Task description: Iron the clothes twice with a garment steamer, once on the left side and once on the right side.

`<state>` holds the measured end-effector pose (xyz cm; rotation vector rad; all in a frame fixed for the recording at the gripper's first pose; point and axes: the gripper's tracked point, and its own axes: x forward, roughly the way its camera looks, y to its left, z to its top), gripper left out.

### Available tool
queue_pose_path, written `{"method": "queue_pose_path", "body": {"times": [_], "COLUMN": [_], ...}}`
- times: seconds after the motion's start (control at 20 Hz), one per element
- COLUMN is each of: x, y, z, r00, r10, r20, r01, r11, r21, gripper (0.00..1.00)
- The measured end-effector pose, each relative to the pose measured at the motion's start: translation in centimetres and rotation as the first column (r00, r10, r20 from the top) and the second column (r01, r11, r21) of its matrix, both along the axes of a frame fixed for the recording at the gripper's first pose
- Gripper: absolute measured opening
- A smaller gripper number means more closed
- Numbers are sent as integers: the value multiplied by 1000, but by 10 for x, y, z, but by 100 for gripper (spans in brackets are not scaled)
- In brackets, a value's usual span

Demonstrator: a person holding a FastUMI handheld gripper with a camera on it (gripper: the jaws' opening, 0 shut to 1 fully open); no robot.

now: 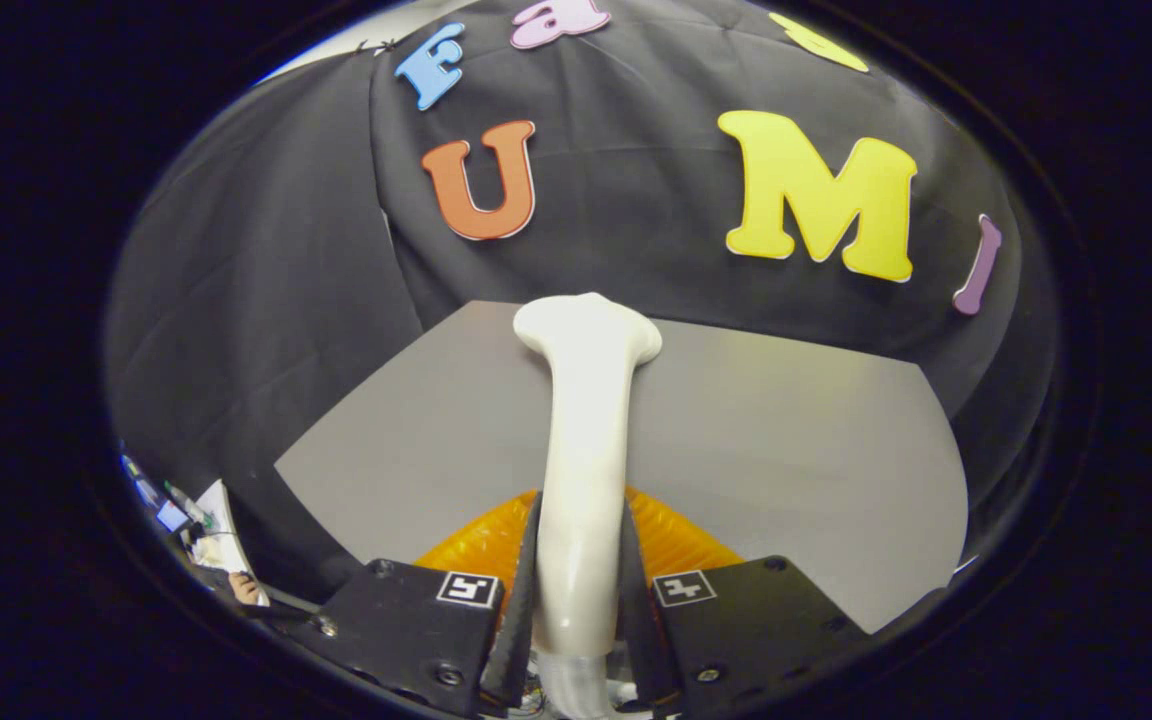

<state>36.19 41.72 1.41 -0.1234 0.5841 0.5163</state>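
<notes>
Cream-white and glossy, the garment steamer (pixel 584 450) stands in the lower middle of the frame, its long handle rising from between the two fingers and widening into a flared head at the centre of the picture. The gripper (pixel 576 590) is closed on that handle: one finger (pixel 521 600) presses its left flank and the other its right, low down near the bottom of the frame. Just behind the handle, tucked between and above the finger mounts, lies a ribbed orange garment (pixel 681 535), only partly seen. Beyond it a plain grey surface (pixel 786 450) spreads across the middle and right of the frame, the steamer's head showing against its far edge. Black cloth (pixel 266 300) hangs behind and to the left. At the lower left, some small cluttered items (pixel 198 528) are too small to identify.
</notes>
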Motion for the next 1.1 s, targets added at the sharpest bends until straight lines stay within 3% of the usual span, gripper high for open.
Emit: {"method": "queue_pose_path", "body": {"times": [0.2,0.6,1.1], "x": [-6,-56,-150], "y": [-3,-51,-199], "z": [0,33,103], "r00": [1000,997,975], "r10": [-2,-20,-125], "r20": [2,73,186], "r01": [2,14,81], "r11": [1000,996,970], "r21": [15,84,228], "gripper": [38,38,38]}}
